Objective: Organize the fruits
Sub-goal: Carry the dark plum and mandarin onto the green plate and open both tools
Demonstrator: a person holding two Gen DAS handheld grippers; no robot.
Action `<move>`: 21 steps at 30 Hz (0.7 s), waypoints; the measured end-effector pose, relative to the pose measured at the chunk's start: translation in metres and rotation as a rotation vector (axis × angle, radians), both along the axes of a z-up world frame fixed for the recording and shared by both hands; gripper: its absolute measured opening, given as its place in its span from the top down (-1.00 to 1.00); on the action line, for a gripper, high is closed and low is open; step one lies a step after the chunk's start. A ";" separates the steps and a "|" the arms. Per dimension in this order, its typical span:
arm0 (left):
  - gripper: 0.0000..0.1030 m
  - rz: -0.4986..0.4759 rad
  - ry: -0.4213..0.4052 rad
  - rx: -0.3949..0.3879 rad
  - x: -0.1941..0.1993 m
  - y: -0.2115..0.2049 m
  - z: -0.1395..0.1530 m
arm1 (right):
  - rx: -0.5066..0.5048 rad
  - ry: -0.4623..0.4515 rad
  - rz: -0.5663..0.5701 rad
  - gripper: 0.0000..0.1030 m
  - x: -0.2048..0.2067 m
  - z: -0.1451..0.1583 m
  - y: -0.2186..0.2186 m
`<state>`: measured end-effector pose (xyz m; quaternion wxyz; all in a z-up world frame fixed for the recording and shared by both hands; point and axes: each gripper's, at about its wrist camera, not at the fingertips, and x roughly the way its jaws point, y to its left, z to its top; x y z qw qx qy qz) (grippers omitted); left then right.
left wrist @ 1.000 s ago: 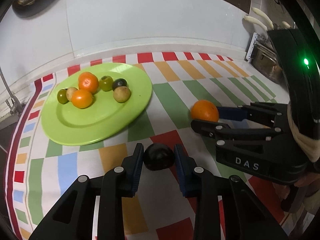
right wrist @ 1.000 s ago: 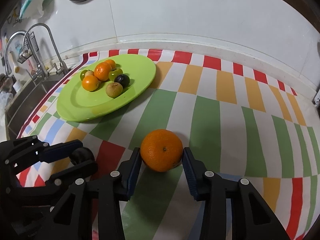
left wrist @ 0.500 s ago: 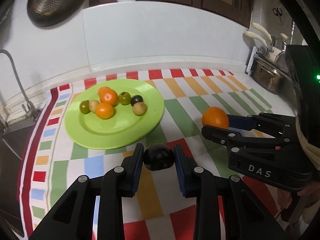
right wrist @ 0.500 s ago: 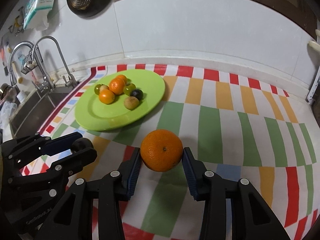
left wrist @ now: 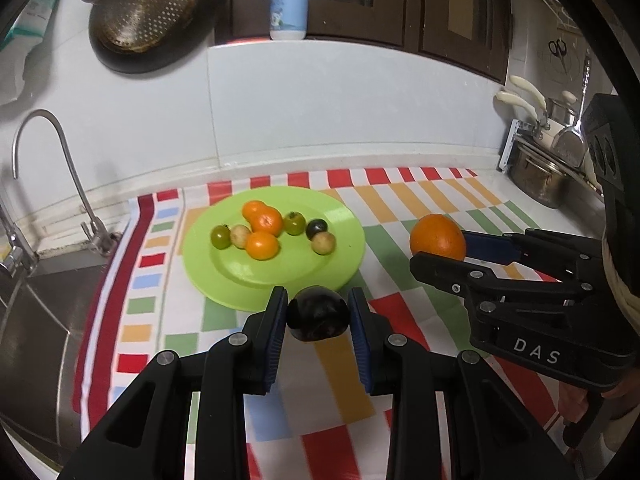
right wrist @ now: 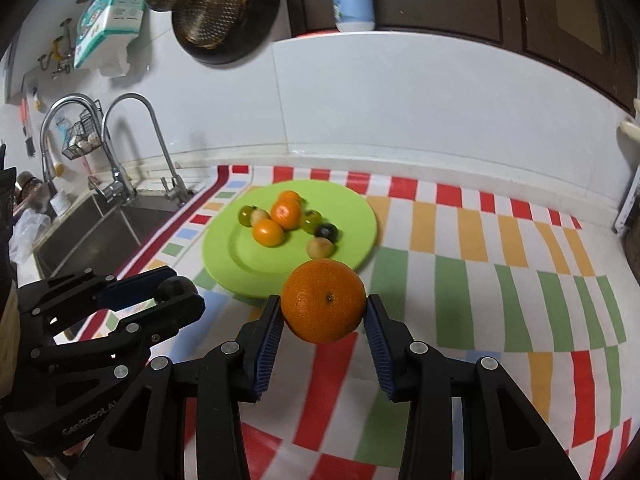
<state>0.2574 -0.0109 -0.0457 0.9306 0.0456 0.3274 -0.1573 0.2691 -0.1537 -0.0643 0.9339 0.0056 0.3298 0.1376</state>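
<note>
My left gripper (left wrist: 318, 314) is shut on a dark round fruit (left wrist: 318, 314) and holds it in the air above the near rim of the green plate (left wrist: 240, 276). My right gripper (right wrist: 323, 308) is shut on a large orange (right wrist: 323, 306), also lifted, to the right of the plate (right wrist: 360, 216). The plate holds several small fruits: oranges (left wrist: 262, 218), green ones (left wrist: 294, 222), a dark one and pale brown ones. In the left wrist view the orange (left wrist: 438, 237) and right gripper sit at right. In the right wrist view the left gripper (right wrist: 176, 292) is at lower left.
A striped, checked cloth (left wrist: 400, 200) covers the counter. A sink (right wrist: 92, 232) with taps (right wrist: 132, 148) lies to the left. White tiled wall behind, a colander (left wrist: 140, 8) hanging on it. Pots and utensils (left wrist: 540, 176) stand at far right.
Both grippers have risen from the cloth with their fruits held, so the plate and counter look farther away and more of the wall shows.
</note>
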 end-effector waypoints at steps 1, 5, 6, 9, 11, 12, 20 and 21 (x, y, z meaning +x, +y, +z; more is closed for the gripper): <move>0.40 -0.003 -0.006 0.002 0.001 0.003 0.002 | 0.000 -0.003 0.002 0.18 0.000 0.001 0.003; 0.40 -0.013 -0.023 0.012 0.004 0.012 0.007 | -0.001 -0.020 0.008 0.18 0.001 0.007 0.014; 0.40 -0.015 -0.029 0.012 0.005 0.014 0.009 | -0.002 -0.024 0.008 0.18 0.002 0.009 0.017; 0.40 -0.020 -0.046 0.020 0.010 0.020 0.013 | -0.004 -0.031 0.008 0.18 0.004 0.012 0.024; 0.40 -0.021 -0.053 0.023 0.015 0.025 0.015 | -0.006 -0.035 0.005 0.18 0.007 0.014 0.028; 0.40 -0.022 -0.055 0.025 0.017 0.026 0.016 | -0.006 -0.035 0.005 0.18 0.010 0.014 0.031; 0.40 -0.031 -0.047 0.030 0.044 0.042 0.012 | -0.007 -0.017 -0.001 0.18 0.032 0.012 0.047; 0.40 -0.034 -0.047 0.027 0.048 0.044 0.012 | -0.010 -0.010 -0.001 0.18 0.036 0.011 0.049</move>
